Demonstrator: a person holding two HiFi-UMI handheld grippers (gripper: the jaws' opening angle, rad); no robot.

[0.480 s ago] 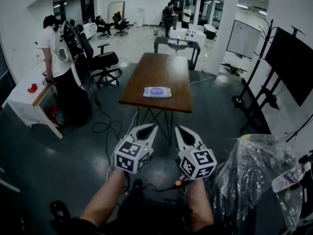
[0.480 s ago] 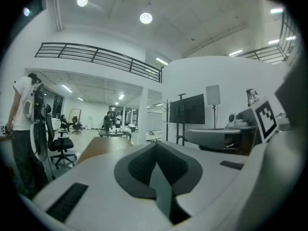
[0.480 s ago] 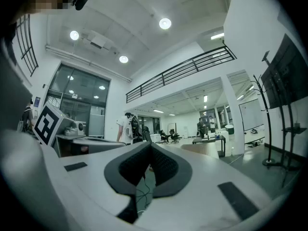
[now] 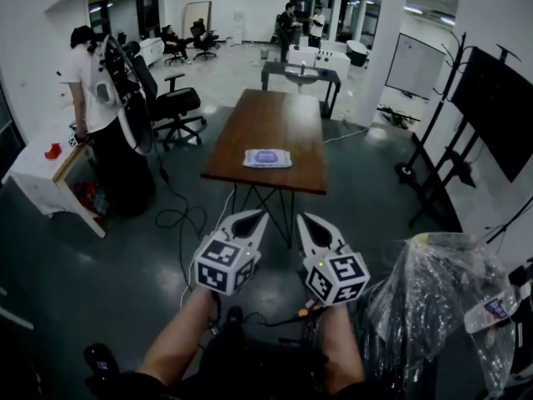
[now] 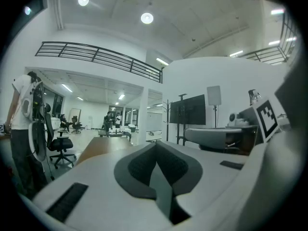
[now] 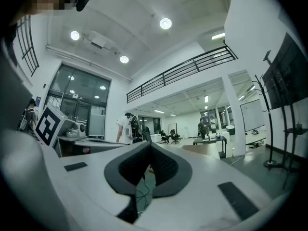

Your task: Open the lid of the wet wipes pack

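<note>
Pressing its two jaws together at the tips, the left gripper (image 5: 156,149) holds nothing; its dark ribbed pads meet in a closed V with only open room beyond them. The right gripper (image 6: 149,147) is likewise closed and empty. Its textured pads meet at the tips, and a sliver of floor (image 4: 125,248) and a thin cable (image 6: 139,191) show through the slit lower down. Neither gripper touches anything.

In the head view both are held level and side by side in front of the person. Bare forearms (image 4: 179,340) reach forward, and the white pointed jaws aim toward the table (image 4: 275,115), their tips nearer each other than their bases. Each gripper carries a white cube (image 4: 223,265) printed with black square markers.

The wet wipes pack (image 4: 267,157) lies flat toward the near end of the long brown wooden table, well apart from both grippers. It is a pale rectangular pouch with a bluish-purple patch at its middle. Thin dark legs carry the table over the dark glossy floor. Near the right gripper, at lower right, sits a mound of crinkled clear plastic (image 4: 433,298).
</note>
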